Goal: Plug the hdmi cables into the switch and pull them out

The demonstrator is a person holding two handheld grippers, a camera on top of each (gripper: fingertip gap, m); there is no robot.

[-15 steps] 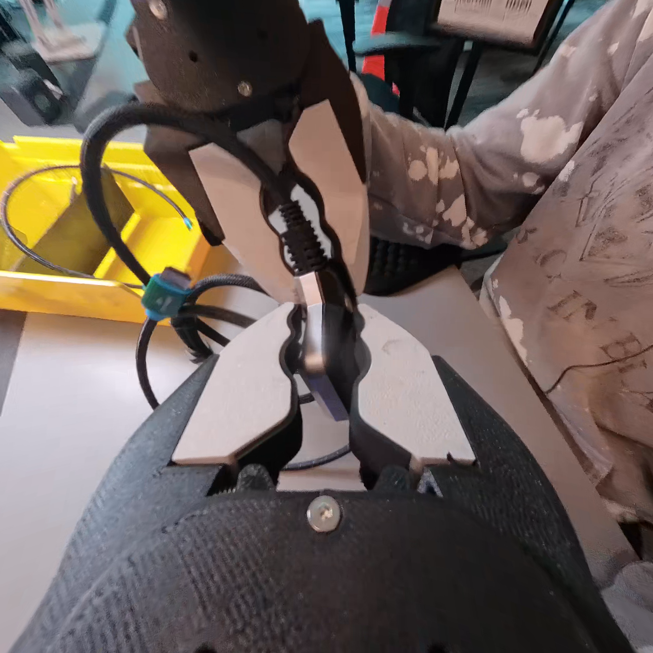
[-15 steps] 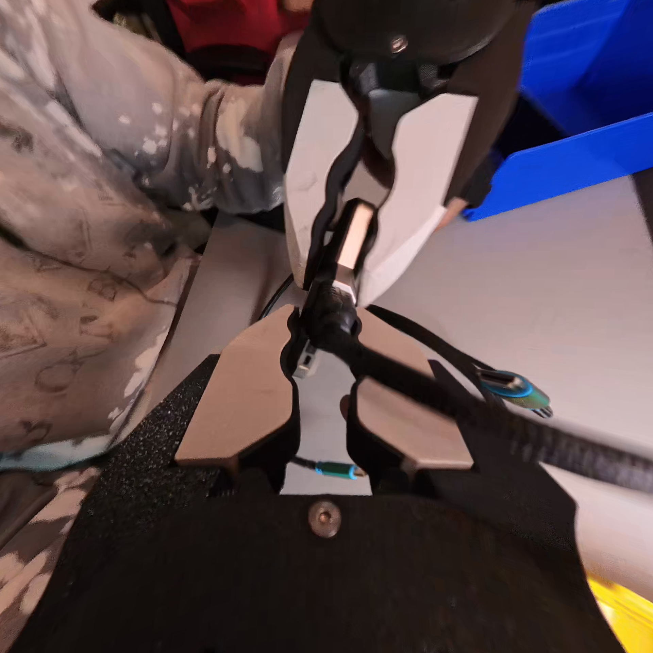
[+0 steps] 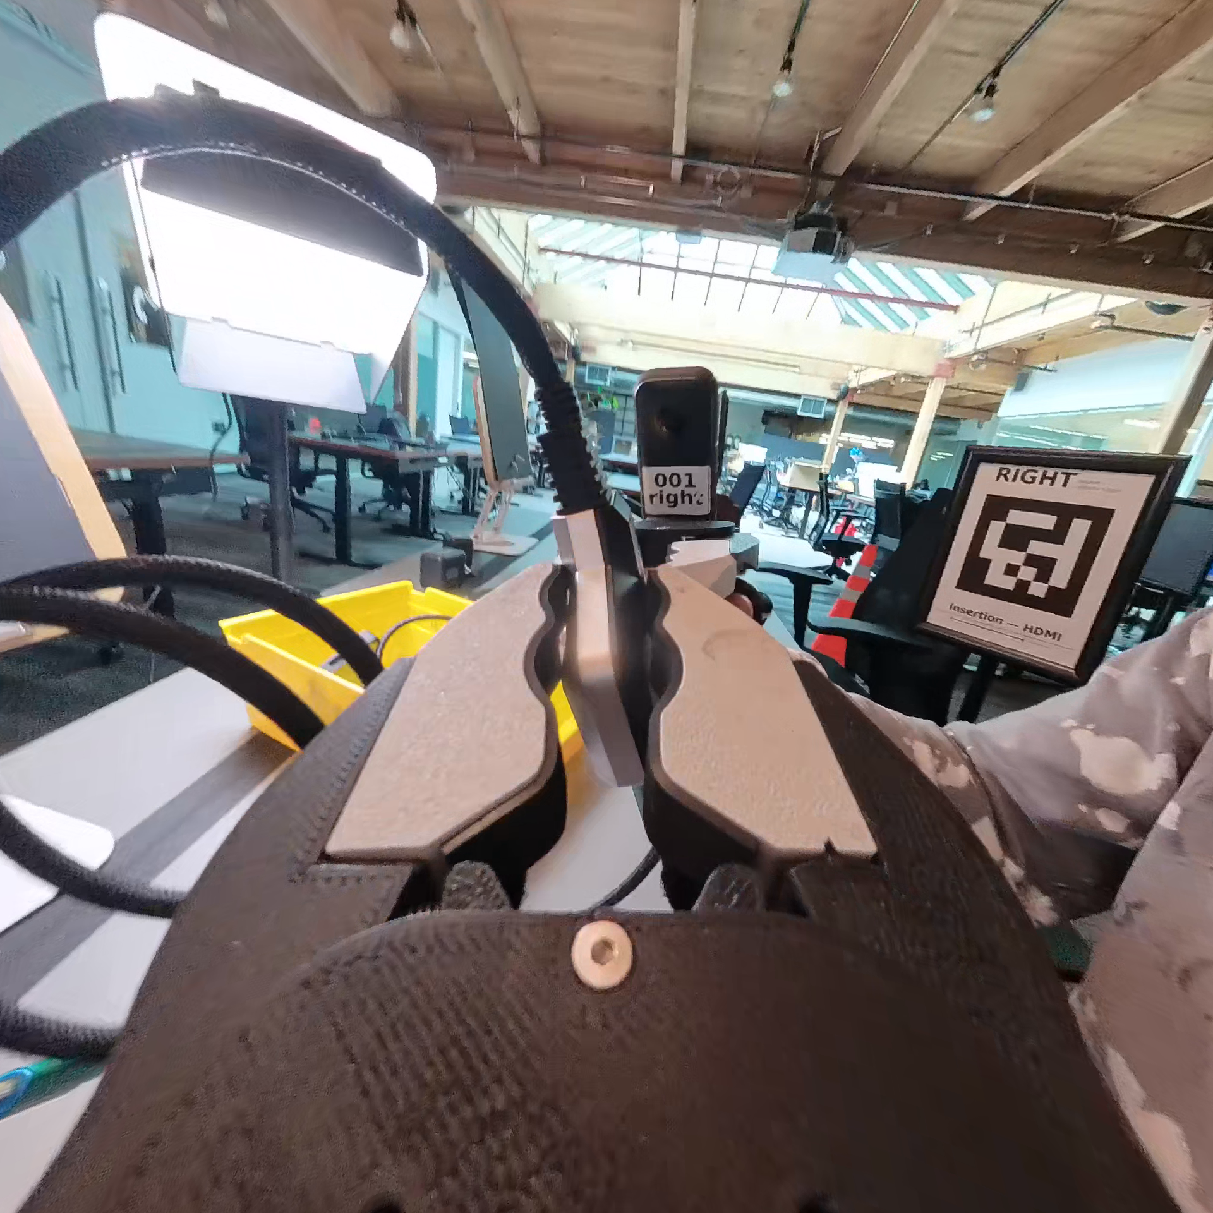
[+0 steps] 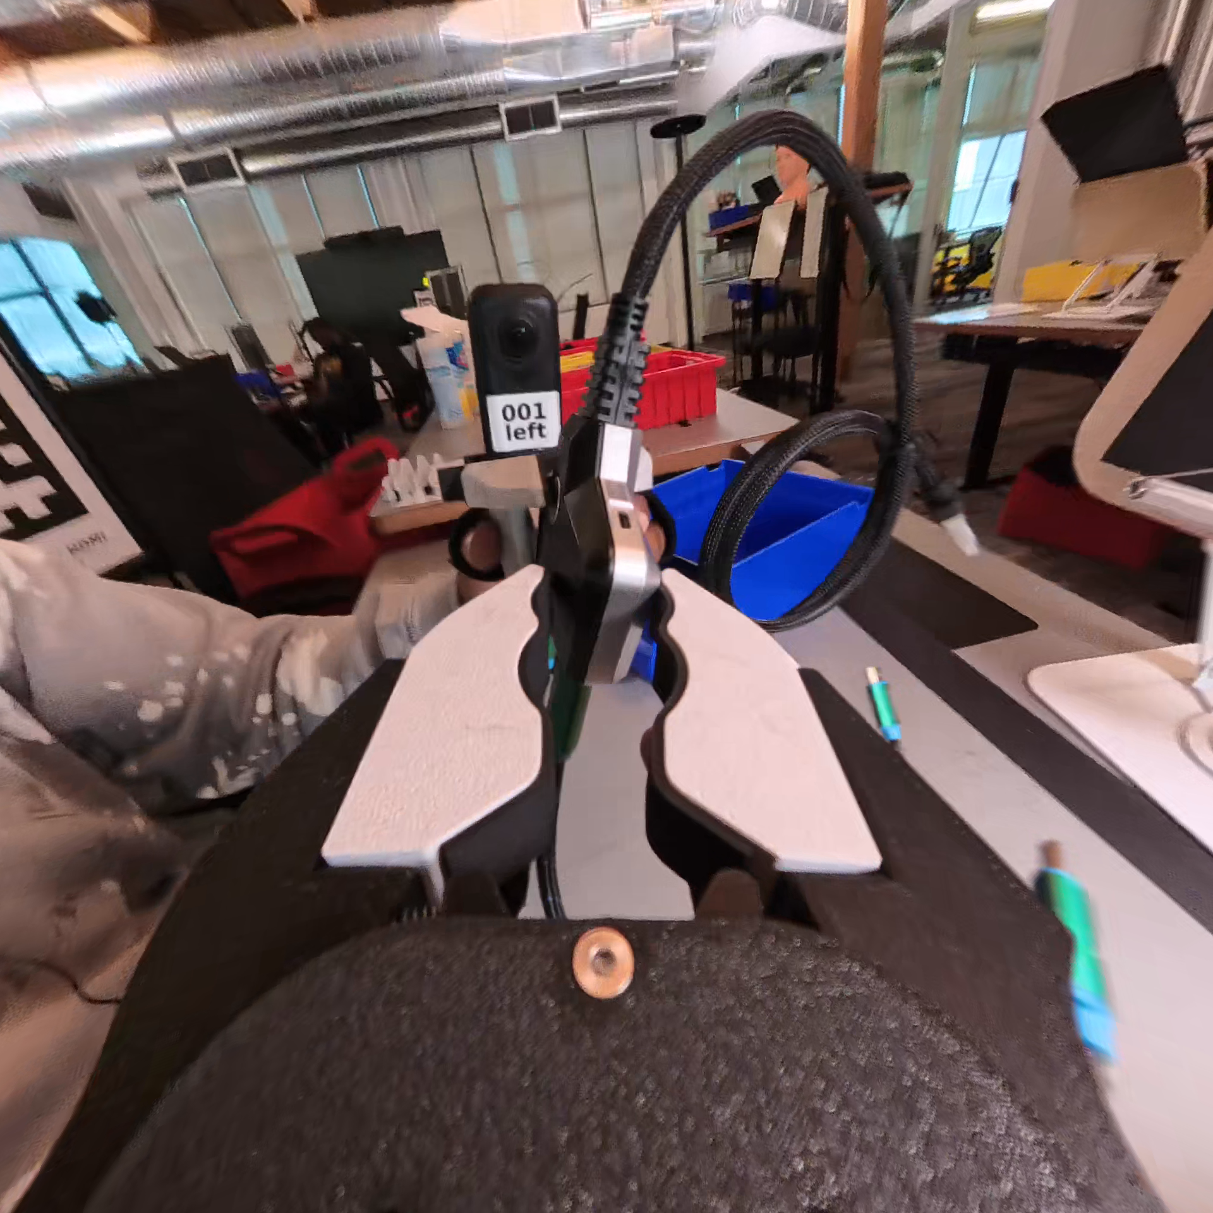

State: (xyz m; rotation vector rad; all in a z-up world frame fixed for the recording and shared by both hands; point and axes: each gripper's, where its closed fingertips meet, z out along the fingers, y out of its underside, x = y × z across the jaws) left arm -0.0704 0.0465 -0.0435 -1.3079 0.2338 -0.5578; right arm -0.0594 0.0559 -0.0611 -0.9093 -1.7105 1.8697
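Above the worktop, both hand-held grippers, left [image 3: 607,663] and right [image 4: 600,656], clamp the switch [image 3: 600,689]; one HDMI cable [image 3: 459,243] plugged in. Switch rigid, light; braided cable springy, so grip its plug [image 3: 570,459].

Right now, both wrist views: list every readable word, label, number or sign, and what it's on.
I won't quote writing, so here is what carries it:
White sticker on the black camera, left wrist view: printed, legible.
Framed sign with a black-and-white marker, at right: printed, legible.
White sticker on the black camera, right wrist view: legible.
Marker sign at the left edge: cut off.
Bottle label: blurred.
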